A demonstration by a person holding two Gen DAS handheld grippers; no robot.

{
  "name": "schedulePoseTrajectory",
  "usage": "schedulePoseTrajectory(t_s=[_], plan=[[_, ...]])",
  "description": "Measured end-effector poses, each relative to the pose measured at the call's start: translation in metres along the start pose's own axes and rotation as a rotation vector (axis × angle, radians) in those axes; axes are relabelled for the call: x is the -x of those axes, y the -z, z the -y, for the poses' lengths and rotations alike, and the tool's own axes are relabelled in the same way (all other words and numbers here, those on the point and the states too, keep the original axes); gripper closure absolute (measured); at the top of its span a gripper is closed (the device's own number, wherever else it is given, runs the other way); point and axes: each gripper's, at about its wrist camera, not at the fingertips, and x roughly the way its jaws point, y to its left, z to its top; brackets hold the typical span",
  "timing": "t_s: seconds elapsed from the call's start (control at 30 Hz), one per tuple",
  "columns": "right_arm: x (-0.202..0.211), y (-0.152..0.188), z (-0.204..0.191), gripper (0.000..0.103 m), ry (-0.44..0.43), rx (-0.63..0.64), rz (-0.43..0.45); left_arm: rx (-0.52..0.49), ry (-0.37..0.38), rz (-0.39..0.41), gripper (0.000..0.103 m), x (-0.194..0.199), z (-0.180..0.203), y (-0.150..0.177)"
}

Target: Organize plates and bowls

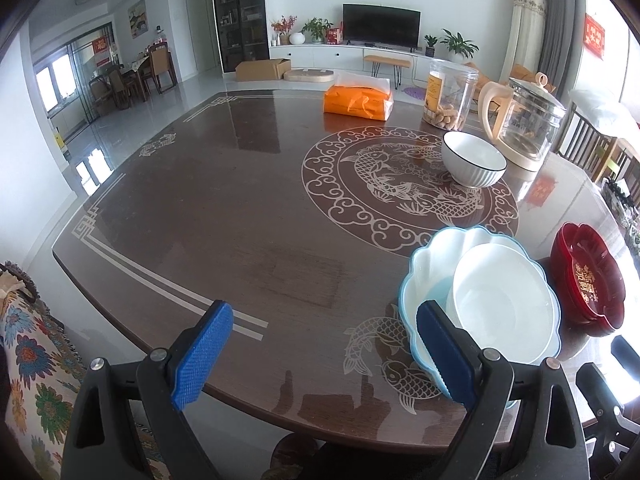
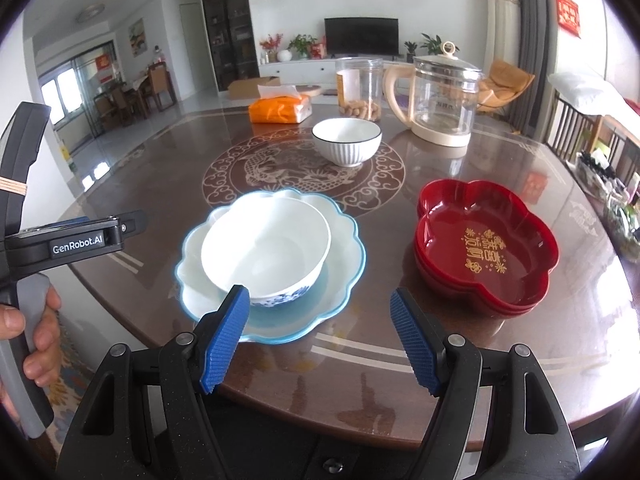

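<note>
Two sets of blue fingers, mine, hover spread and empty over the near edge of the dark patterned bench [image 2: 160, 184]. My left gripper [image 1: 324, 356] sits beside the scalloped blue-rimmed plate [image 2: 344, 240], which carries a white bowl with blue painting [image 2: 266, 246]. My right gripper [image 2: 320, 340] points at bare bench between that plate and the stacked red flower-shaped dishes [image 2: 486, 244]. A ribbed white bowl with a dark rim [image 2: 346, 141] stands alone farther back, near the glass kettle [image 2: 440, 98], snack jar [image 2: 359, 88] and orange tissue pack [image 2: 280, 109].

Home living room (television [image 1: 381, 25], dining table [image 1: 224, 216])
</note>
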Motion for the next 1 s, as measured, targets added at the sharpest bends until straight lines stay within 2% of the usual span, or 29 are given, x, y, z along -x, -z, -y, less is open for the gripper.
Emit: schedulePoseTrajectory(t_s=[0.47, 1.0], plan=[[-0.001, 0.001, 0.000, 0.027, 0.003, -0.002, 0.001, -0.014, -0.034, 0.008, 0.010, -0.001, 0.001, 0.001], [-0.011, 0.000, 0.003, 0.027, -0.016, -0.020, -0.008, -0.031, -0.056, -0.024, 0.010, -0.019, 0.004, 0.000]])
